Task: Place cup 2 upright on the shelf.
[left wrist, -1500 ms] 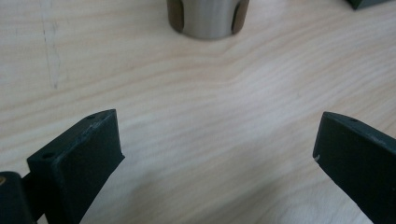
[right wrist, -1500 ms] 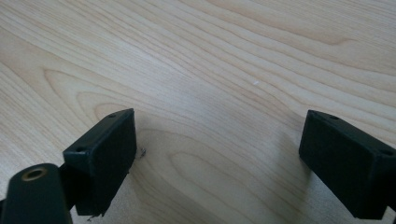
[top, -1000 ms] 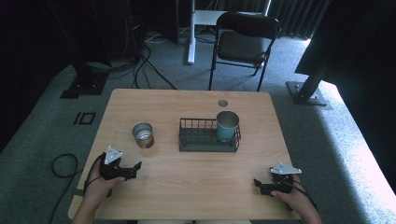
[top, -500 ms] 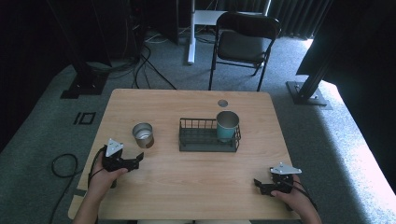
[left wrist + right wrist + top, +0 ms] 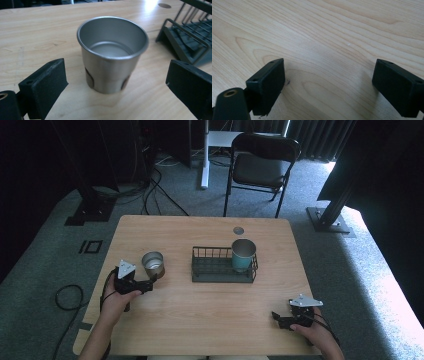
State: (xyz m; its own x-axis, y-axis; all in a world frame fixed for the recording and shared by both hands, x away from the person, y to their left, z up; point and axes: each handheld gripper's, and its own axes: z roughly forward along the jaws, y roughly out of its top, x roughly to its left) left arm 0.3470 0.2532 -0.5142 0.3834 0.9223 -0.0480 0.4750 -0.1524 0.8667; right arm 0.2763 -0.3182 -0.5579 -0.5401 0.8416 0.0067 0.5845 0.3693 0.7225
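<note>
Left claw [image 5: 150, 282] at counter's [image 5: 200, 320] 9 o'clock side, jaws spread wide, released. Steel cup [image 5: 153, 264] upright on counter, just ahead of claw at its 1 o'clock; in left gripper view cup [image 5: 112, 53] stands between jaws, touching neither. Wire rack [image 5: 222, 265] at cup's 3 o'clock, teal tumbler [image 5: 243, 255] standing inside its right end. Right claw [image 5: 278, 317] at 5 o'clock corner, released, nothing between jaws.
</note>
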